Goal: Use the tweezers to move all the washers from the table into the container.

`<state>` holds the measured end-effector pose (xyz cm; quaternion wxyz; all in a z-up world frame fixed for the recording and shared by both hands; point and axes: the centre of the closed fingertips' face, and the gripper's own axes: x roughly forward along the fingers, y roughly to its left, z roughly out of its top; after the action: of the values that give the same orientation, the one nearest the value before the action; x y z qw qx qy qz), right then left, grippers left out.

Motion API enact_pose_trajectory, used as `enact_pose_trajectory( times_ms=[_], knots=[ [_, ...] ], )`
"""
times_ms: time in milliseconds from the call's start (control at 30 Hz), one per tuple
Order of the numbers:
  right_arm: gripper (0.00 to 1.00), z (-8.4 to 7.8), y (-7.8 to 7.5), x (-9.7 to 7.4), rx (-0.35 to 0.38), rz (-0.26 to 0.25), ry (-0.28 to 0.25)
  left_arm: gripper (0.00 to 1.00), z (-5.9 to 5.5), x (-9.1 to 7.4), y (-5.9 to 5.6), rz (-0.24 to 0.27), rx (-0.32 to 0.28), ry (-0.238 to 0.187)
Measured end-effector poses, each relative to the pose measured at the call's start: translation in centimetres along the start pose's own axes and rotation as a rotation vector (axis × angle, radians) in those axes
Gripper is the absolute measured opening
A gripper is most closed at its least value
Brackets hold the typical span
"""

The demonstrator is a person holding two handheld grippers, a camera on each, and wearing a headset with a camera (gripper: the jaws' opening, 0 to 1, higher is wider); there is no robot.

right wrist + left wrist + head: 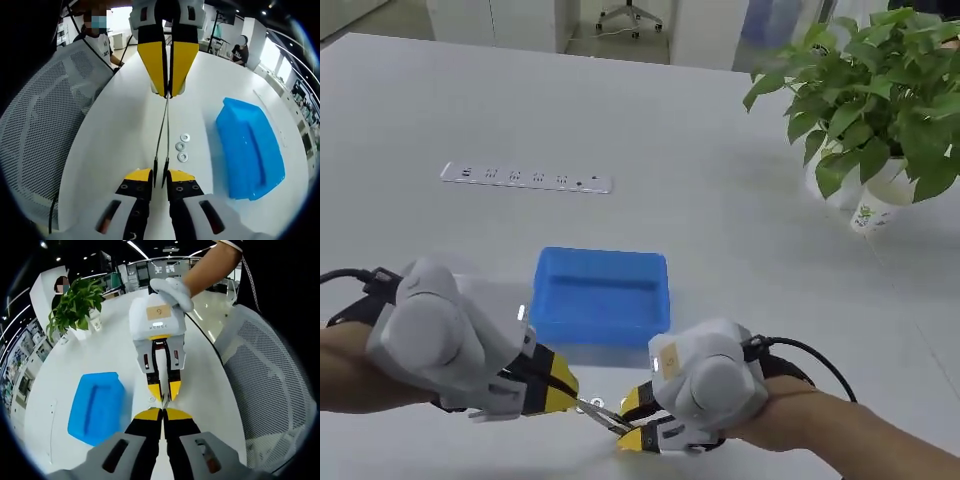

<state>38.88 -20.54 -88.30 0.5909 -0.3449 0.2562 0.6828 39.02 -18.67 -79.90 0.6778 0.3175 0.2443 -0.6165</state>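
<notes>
Thin metal tweezers (164,130) hang between my two grippers, just above the white table. My left gripper (163,414) is shut on the end where the two arms meet. My right gripper (160,176) is shut on the spread arms at the other end. In the head view the left gripper (570,398) and right gripper (638,420) face each other at the near table edge, with the tweezers (605,415) between them. Three small washers (183,146) lie in a row beside the tweezers. The blue container (600,290) sits just beyond.
A white power strip (525,178) lies farther back on the table (720,230). A potted plant (875,100) stands at the far right. A mesh office chair (265,390) is behind the near table edge.
</notes>
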Motion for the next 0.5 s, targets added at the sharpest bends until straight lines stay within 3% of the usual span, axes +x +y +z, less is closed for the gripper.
enact_pose_trajectory(
  times_ms=[333,500],
  knots=[
    [0.12,0.2,-0.5,-0.4,0.025,-0.038,-0.032,0.05,2.1,0.2,0.3,-0.005,0.031,-0.03],
    [0.12,0.4,-1.0,-0.8,0.03,-0.061,-0.047,0.05,2.4,0.1,0.7,-0.008,0.057,-0.024]
  ],
)
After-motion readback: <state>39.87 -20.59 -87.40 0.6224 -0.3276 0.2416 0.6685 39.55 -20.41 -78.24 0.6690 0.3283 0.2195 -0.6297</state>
